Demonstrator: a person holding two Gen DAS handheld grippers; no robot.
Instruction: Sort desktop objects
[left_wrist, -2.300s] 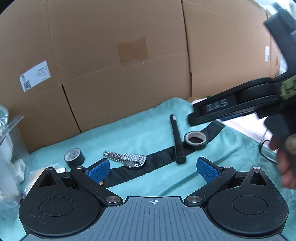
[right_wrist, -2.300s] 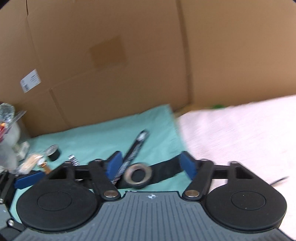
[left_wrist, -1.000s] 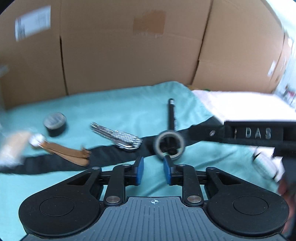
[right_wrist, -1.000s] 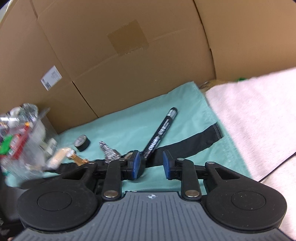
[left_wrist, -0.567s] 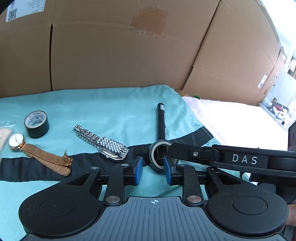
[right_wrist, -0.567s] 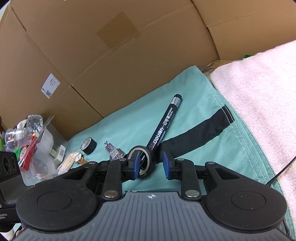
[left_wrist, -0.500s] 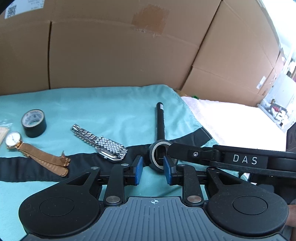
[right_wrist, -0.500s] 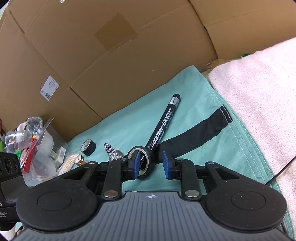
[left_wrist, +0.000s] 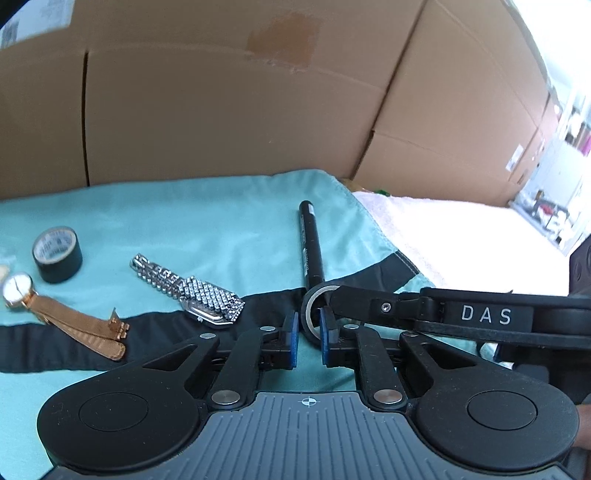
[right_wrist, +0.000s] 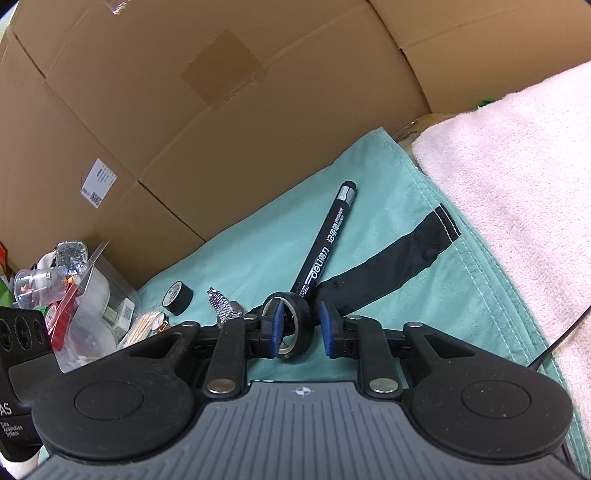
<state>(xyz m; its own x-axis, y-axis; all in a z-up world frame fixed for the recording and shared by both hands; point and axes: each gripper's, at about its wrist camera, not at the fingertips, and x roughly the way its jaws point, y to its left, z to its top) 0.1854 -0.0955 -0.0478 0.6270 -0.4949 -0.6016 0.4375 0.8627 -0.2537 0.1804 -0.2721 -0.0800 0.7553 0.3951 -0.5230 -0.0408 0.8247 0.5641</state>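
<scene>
- Blue pads (left_wrist: 293, 338) of the left tool (left_wrist: 308, 339) are pinched narrow on the near rim of the ring (left_wrist: 306, 314), which stands on edge between them.
- A moment ago that tool was wider around the ring; it has now clamped, so the ring looks secured for lifting.
- Opposite, the right tool (right_wrist: 301, 326) reaches in from the right and its jaws are closing. One finger seems to sit in the ring's hole, while the other pad (right_wrist: 327, 325) is clear of the outer wall.
- Judged from this, the ring is the item being sorted now, and both tools are steadying it before it goes to its place.
- On the teal cloth (left_wrist: 221, 229) over the tabletop, the ring sits at the pen's near end, over the black strip (left_wrist: 384, 273).
- Its hole faces roughly sideways, toward the right tool; being round, it has no long axis.
- Lying flat, the pen (left_wrist: 312, 243) has its long axis running away from the left tool toward the cardboard (left_wrist: 221, 110).
- Further left lie a silver watch (left_wrist: 207, 299), a gold watch (left_wrist: 55, 314) and a black roll (left_wrist: 57, 253), all apart from the tools.
</scene>
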